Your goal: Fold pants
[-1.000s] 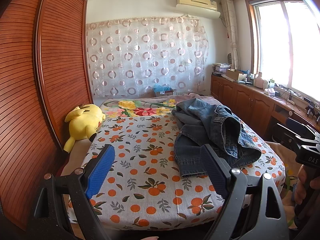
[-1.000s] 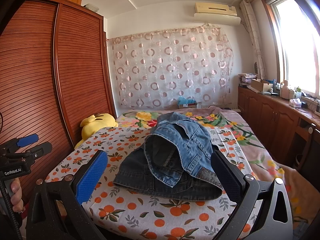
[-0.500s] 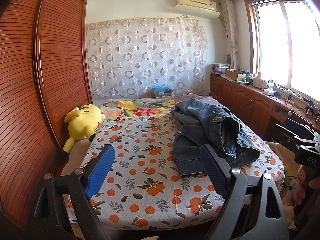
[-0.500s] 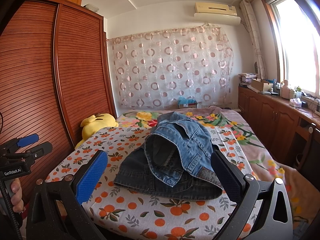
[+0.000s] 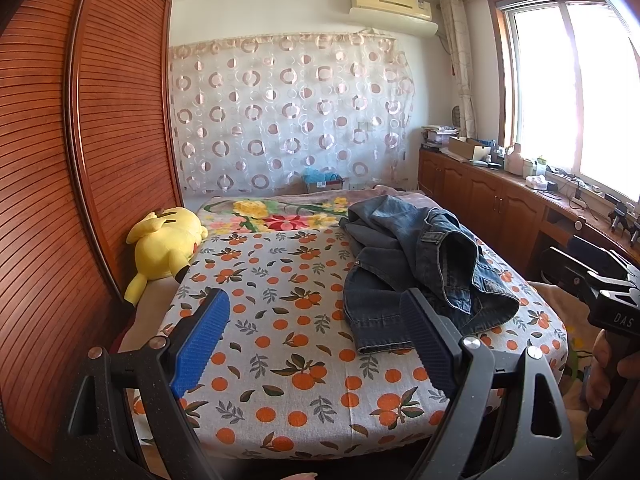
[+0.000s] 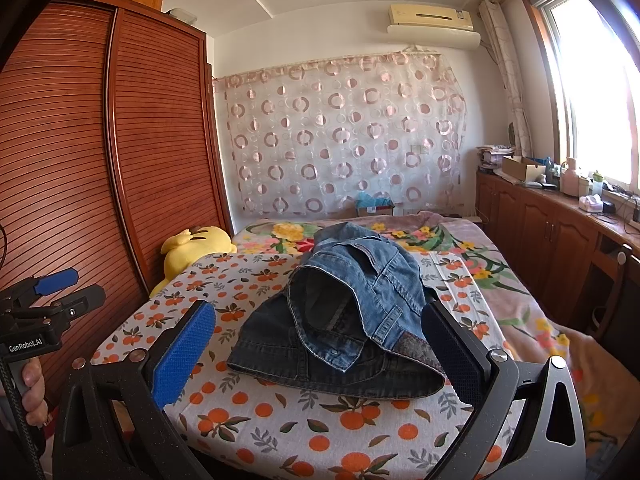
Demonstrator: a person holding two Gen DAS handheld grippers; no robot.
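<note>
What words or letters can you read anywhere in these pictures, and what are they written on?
"GenRobot.AI": on the left hand-held gripper, seen from the right wrist camera.
"DAS": on the right hand-held gripper, seen from the left wrist camera; the rest is cut off by the picture's edge.
Labels on the bottles on the counter and the box behind the bed: too small to read.

Plenty of open bed (image 5: 280,344) on the near left, just bare orange-print sheet, so a gripper could come in low there no problem. The crumpled jeans (image 5: 416,268) pile up on the right half and rise in a hump. Far left, a yellow plush toy (image 5: 168,240) sits against the wardrobe (image 5: 100,152), which walls off that side. Cabinets (image 5: 492,200) run along the right.
</note>
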